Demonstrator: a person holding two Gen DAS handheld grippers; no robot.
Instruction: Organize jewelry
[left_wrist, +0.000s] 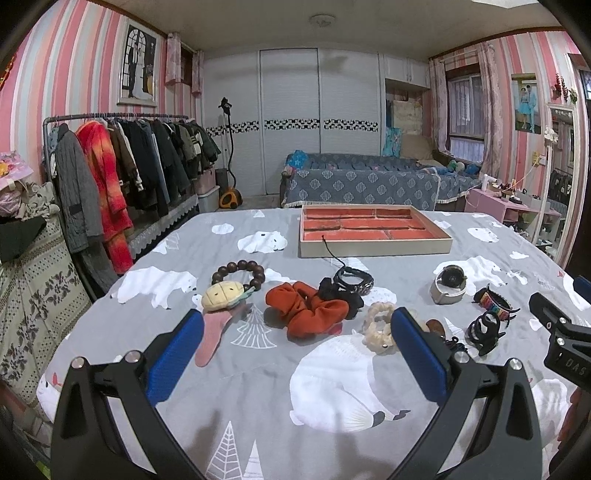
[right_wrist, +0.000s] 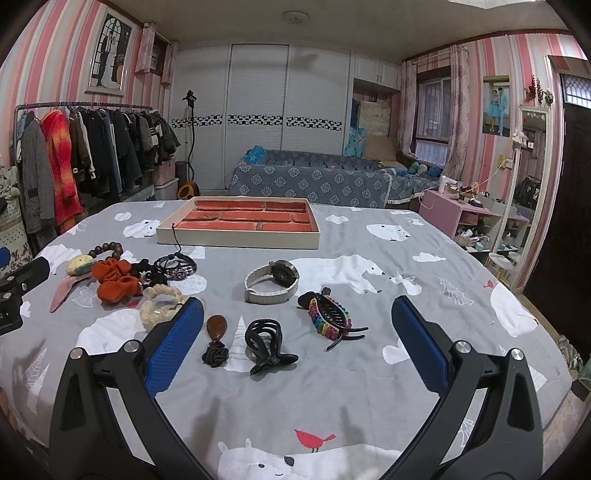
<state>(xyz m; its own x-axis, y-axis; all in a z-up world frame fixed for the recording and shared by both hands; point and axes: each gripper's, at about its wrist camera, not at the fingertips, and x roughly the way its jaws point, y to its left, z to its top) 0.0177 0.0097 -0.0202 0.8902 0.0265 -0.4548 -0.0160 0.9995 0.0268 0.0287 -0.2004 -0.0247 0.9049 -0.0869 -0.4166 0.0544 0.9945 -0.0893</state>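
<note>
- Nothing is picked up yet: the step in hand looks like the very start, choosing a first piece to carry to the tray (right_wrist: 238, 242).
- The left gripper (left_wrist: 297, 354) hangs spread wide and empty above the near part of the bed cover (left_wrist: 258, 398), facing the orange scrunchie (left_wrist: 306, 312) and the cream scrunchie (left_wrist: 378, 326).
- The right gripper (right_wrist: 297, 349) is likewise spread and empty, with the black claw clip (right_wrist: 267, 345) and a brown pendant on a cord (right_wrist: 216, 343) lying between its fingers' lines of sight.
- The tray, lined in red with dividers, sits toward the far edge of the bed, and its compartments look bare; a black cord hangs over its near rim.
- Other pieces lie loose across the middle: a wooden bead bracelet (left_wrist: 240, 273), a black braided bracelet (left_wrist: 352, 278), a watch (right_wrist: 271, 282) and a rainbow claw clip (right_wrist: 330, 319).
- The next move probably calls for lowering one gripper over a single item, such as the black claw clip, and closing on it without snagging the pendant just beside it.
- The soft cover may dimple under pressure, so a shallow approach seems wise.
</note>
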